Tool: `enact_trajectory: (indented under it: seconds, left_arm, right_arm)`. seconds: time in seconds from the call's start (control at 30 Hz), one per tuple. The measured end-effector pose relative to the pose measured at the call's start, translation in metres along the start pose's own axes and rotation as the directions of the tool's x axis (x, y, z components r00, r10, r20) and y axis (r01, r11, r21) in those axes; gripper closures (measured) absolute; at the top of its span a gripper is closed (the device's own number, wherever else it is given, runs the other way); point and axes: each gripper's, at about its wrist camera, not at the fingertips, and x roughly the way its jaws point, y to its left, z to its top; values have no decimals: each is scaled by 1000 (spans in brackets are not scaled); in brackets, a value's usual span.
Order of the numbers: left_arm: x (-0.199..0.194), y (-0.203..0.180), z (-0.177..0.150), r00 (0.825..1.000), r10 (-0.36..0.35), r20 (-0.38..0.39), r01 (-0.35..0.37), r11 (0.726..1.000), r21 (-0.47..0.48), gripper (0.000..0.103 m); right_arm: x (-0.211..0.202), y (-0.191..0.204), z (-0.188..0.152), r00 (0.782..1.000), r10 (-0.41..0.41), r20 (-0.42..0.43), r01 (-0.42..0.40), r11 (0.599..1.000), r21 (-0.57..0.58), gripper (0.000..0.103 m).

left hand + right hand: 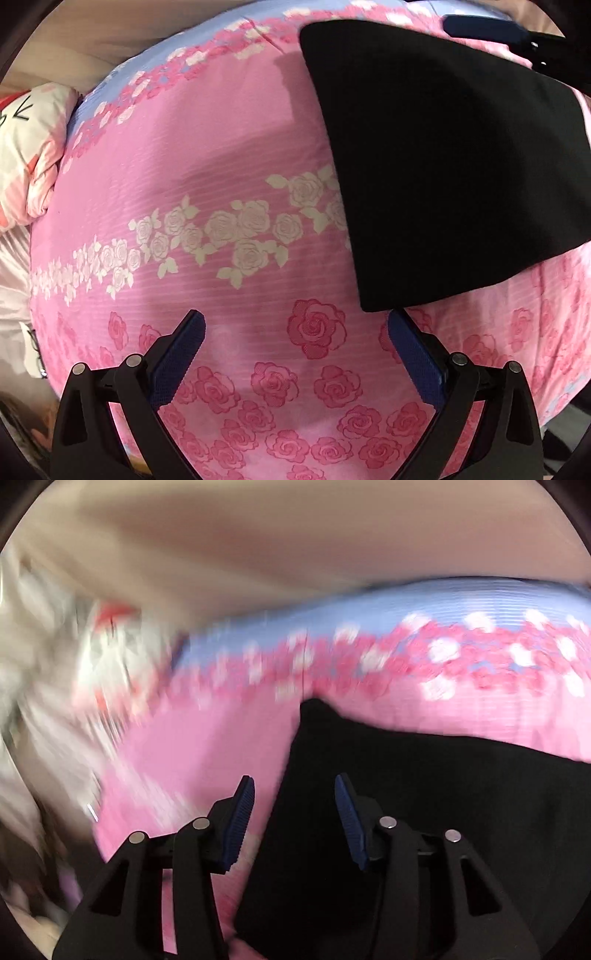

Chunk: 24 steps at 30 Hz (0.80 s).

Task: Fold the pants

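Observation:
Black pants (443, 155) lie folded in a flat slab on the pink rose bedsheet (221, 155), at the right of the left wrist view. My left gripper (295, 321) hovers open over bare sheet, its right fingertip just below the slab's near corner and nothing between the pads. At the pants' far edge, top right, one blue pad (480, 27) of my right gripper shows. The right wrist view is blurred. There my right gripper (294, 786) stands partly open above the left edge of the pants (424, 812), its pads pressing on nothing.
A crumpled white and red quilt (29, 155) is bunched at the left side of the bed. A beige wall (110, 33) runs behind the sheet's blue band (166, 55). Pink sheet stretches left of and in front of the pants.

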Motion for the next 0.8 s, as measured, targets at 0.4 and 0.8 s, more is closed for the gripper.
enact_trajectory:
  seconds: [0.4,0.8]
  left_arm:
    - [-11,33,8,1000,-25,2,25,995,-95,5]
    - [-34,-20,46,994,-50,99,47,998,35,5]
  right_arm:
    - [-13,-13,-5,999,38,23,-40,993,111,71]
    - [-110,-145,-69,953,-286,101,233,904,359,69]
